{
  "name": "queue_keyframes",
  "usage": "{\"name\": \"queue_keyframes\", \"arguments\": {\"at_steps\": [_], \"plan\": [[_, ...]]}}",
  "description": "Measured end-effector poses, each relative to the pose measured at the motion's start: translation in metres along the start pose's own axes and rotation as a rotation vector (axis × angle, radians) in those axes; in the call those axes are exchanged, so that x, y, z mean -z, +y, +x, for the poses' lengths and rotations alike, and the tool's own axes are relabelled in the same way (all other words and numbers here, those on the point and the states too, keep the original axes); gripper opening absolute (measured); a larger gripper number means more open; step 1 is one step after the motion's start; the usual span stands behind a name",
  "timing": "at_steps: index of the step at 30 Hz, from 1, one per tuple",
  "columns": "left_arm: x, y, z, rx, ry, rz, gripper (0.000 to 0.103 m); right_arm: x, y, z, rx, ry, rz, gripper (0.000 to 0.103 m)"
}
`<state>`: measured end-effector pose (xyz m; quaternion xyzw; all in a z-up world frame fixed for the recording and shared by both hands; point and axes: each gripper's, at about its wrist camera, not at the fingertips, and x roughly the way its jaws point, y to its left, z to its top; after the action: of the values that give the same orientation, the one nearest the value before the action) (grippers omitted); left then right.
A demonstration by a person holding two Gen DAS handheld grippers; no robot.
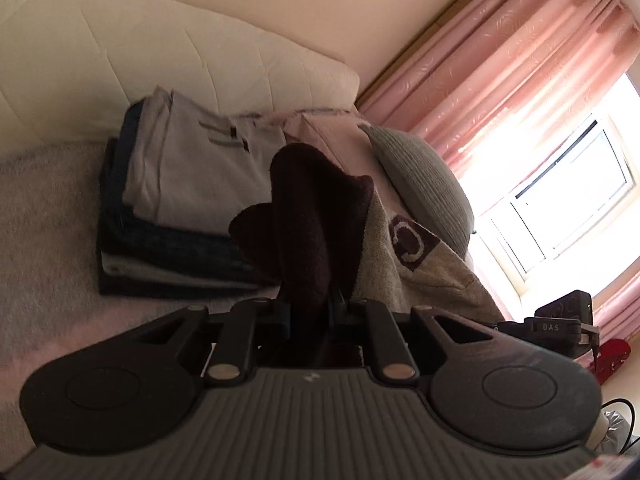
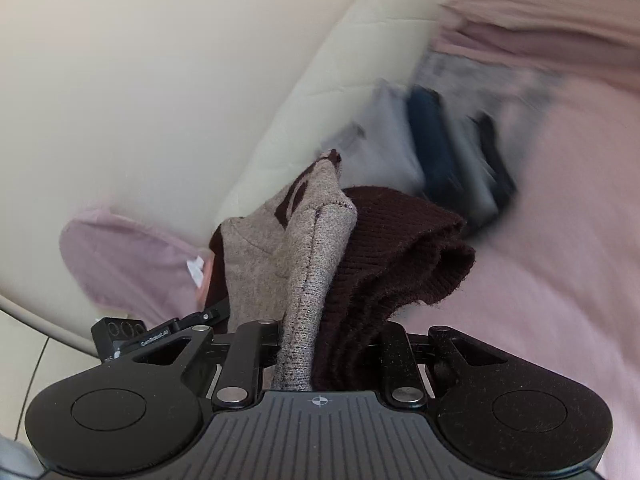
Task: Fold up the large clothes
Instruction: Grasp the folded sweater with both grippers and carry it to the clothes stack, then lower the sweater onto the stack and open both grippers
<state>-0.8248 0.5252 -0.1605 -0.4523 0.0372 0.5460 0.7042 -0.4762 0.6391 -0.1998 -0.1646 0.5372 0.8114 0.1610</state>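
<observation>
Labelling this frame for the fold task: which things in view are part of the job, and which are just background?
In the job:
- brown and beige knit sweater, clamped by both tools
- left tool
- right tool
- stack of folded clothes
- pink bedspread as work surface

Just lying about:
- grey cushion
- cream headboard
- pink curtains
- window

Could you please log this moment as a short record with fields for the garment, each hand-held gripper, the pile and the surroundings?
garment: brown and beige knit sweater, bunched and lifted
left hand-held gripper: shut on the sweater's dark brown part
right hand-held gripper: shut on the sweater, beige and brown layers together
folded pile: grey garment on top, dark blue ones below, lying on the pink bedspread
surroundings: cream headboard, grey pillow, pink curtains
right view: background blurred
</observation>
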Motion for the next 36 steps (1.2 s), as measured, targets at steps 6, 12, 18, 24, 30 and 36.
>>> {"name": "queue_keyframes", "arguments": {"at_steps": [6,12,18,24,30,36], "plan": [[-0.108,0.043,0.033,-0.032,-0.093,-0.004,0.012,-0.114,0.012,0.091,0.011,0.027,-0.07,0.017],[-0.156,0.086,0.081,-0.06,-0.11,-0.038,0.012,-0.169,-0.009,0.152,0.038,0.062,-0.052,0.017],[-0.154,0.131,0.123,-0.089,-0.041,-0.11,0.012,-0.181,-0.059,0.197,0.088,0.135,-0.004,0.017],[-0.14,0.161,0.148,-0.078,-0.041,-0.129,0.016,-0.165,-0.075,0.199,0.179,0.076,-0.057,0.025],[-0.141,0.158,0.126,-0.216,-0.065,-0.048,0.036,-0.142,-0.031,0.174,0.507,-0.119,-0.173,0.061],[-0.162,0.113,0.1,-0.294,-0.166,0.124,0.029,-0.137,0.027,0.177,0.577,-0.272,-0.454,0.06]]}}
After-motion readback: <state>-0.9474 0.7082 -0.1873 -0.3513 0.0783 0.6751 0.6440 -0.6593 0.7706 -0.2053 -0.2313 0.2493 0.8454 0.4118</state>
